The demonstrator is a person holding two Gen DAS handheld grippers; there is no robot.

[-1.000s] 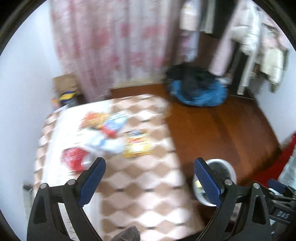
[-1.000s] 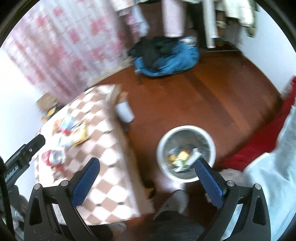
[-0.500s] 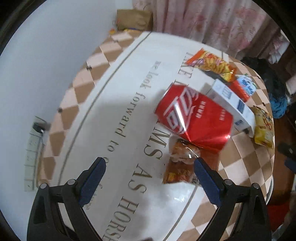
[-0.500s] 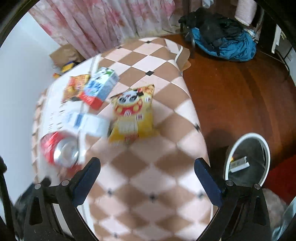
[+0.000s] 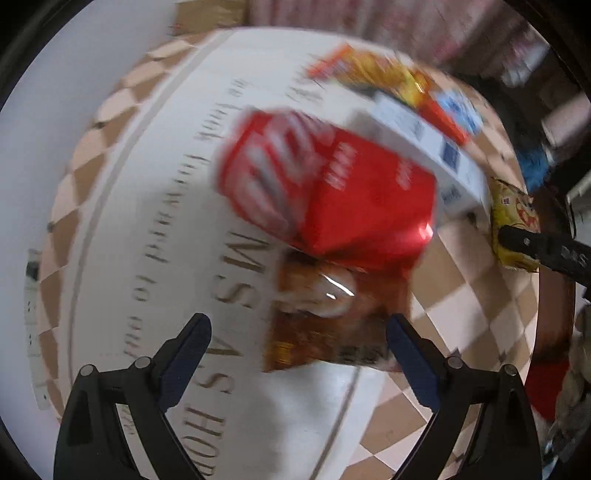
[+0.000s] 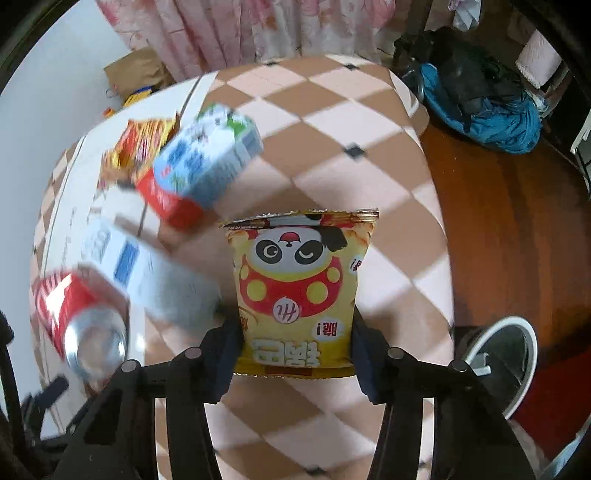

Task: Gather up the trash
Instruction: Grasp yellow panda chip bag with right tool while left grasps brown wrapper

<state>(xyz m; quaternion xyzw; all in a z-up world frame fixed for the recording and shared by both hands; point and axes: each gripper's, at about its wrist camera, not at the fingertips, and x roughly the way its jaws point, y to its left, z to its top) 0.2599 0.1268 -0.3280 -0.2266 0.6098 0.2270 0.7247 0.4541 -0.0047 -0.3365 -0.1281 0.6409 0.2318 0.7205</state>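
Trash lies on a checkered tablecloth (image 6: 332,122). My right gripper (image 6: 293,343) has closed in on a yellow panda snack bag (image 6: 299,280), with a finger against each side of its near end. My left gripper (image 5: 297,332) is open, just short of an orange-brown snack wrapper (image 5: 325,317). A crushed red cola can (image 5: 325,184) lies behind the wrapper and shows in the right wrist view (image 6: 77,314). A white and blue box (image 5: 428,147) lies past the can. A blue and white carton (image 6: 203,162) and an orange snack bag (image 6: 144,140) lie further back.
A white bin (image 6: 502,354) stands on the wooden floor to the right of the table. A blue and black bag (image 6: 480,92) lies on the floor further back. Pink curtains (image 6: 240,29) and a cardboard box (image 6: 133,74) are behind the table. A white wall is at the left.
Both grippers have dropped closer to the table. The right gripper has narrowed around the yellow panda bag. The left gripper has neared the orange-brown wrapper and the red can.
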